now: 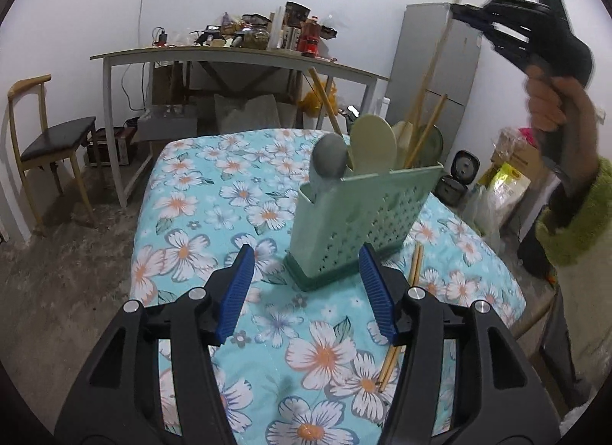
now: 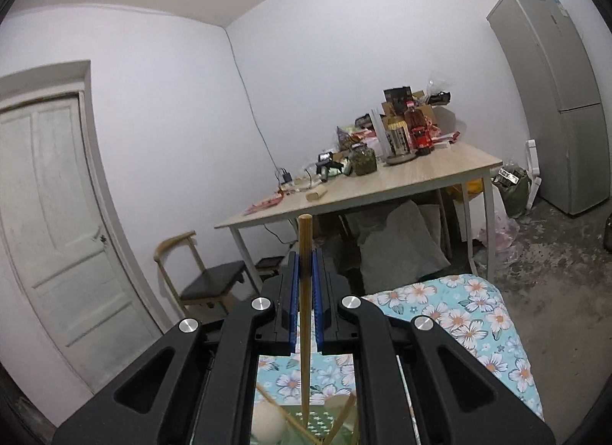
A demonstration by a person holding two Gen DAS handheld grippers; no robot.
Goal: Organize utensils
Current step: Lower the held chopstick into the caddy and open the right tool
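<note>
Two chopsticks point(image 1: 399, 315) lay on the floral cloth point(image 1: 229, 192) at lower right of the left view, just beside the green holder point(image 1: 352, 223) w/ spoons, mid-frame. Left gripper point(image 1: 308, 292) was about half open, nothing btwn its pads, in front of the holder. Right gripper point(image 2: 305, 292) was clamped on one chopstick point(image 2: 305, 292), upright at frame centre, above the holder.

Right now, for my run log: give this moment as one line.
left hand-held gripper: open, empty | right hand-held gripper: shut on wooden chopstick | green perforated plastic utensil holder: upright on floral cloth
</note>
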